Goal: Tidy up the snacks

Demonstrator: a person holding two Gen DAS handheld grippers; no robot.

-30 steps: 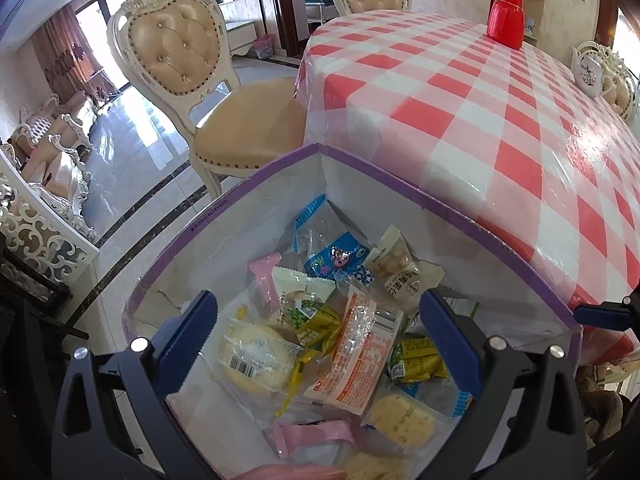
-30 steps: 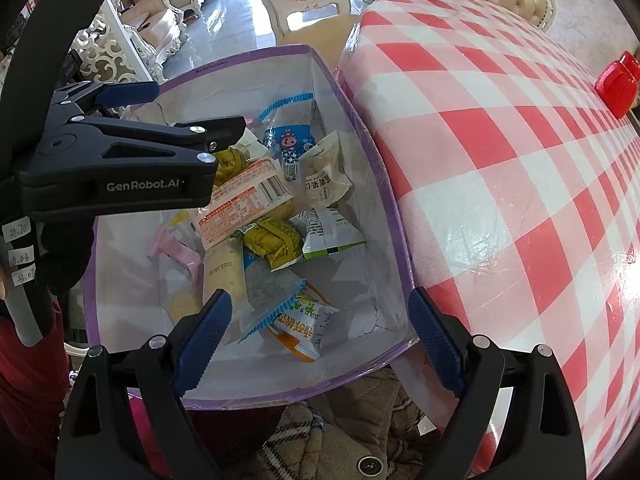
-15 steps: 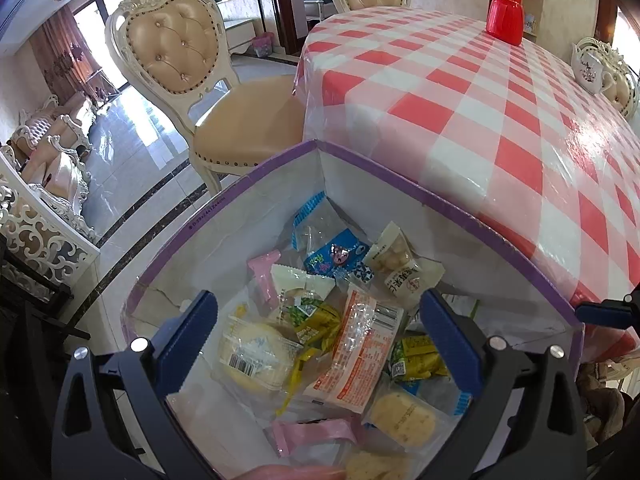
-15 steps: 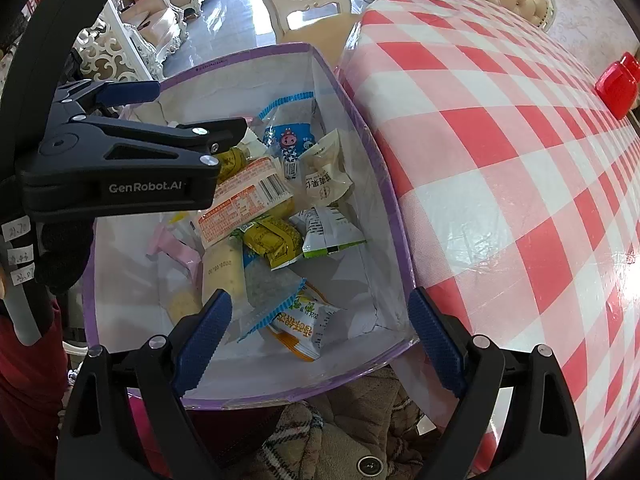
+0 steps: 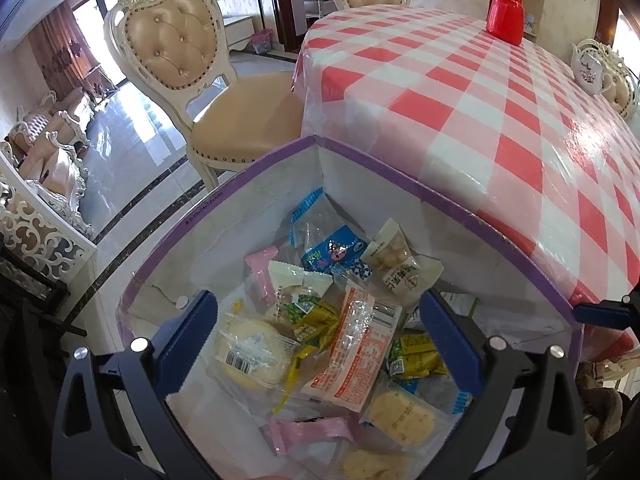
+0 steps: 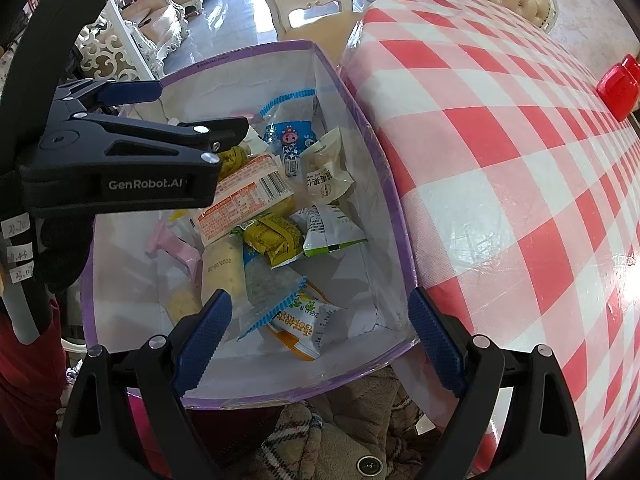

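Observation:
A white bag with a purple rim (image 5: 440,200) stands open beside the table and also shows in the right wrist view (image 6: 376,148). Several wrapped snacks lie inside: an orange-and-white packet (image 5: 356,352), a blue cartoon packet (image 5: 332,250), a round cake (image 5: 248,346), a green-and-white packet (image 6: 332,234). My left gripper (image 5: 318,338) hovers open and empty over the bag. My right gripper (image 6: 318,334) is open and empty above the bag's near rim. The left gripper's body (image 6: 120,172) shows in the right wrist view.
The table has a red-and-white checked cloth (image 5: 500,100). A red container (image 5: 505,20) and a white teapot (image 5: 588,66) stand on its far side. A cream padded chair (image 5: 208,92) stands left of the table on a glossy floor.
Both grippers stay open over the bag. The left view has drifted slightly; the snacks have not moved.

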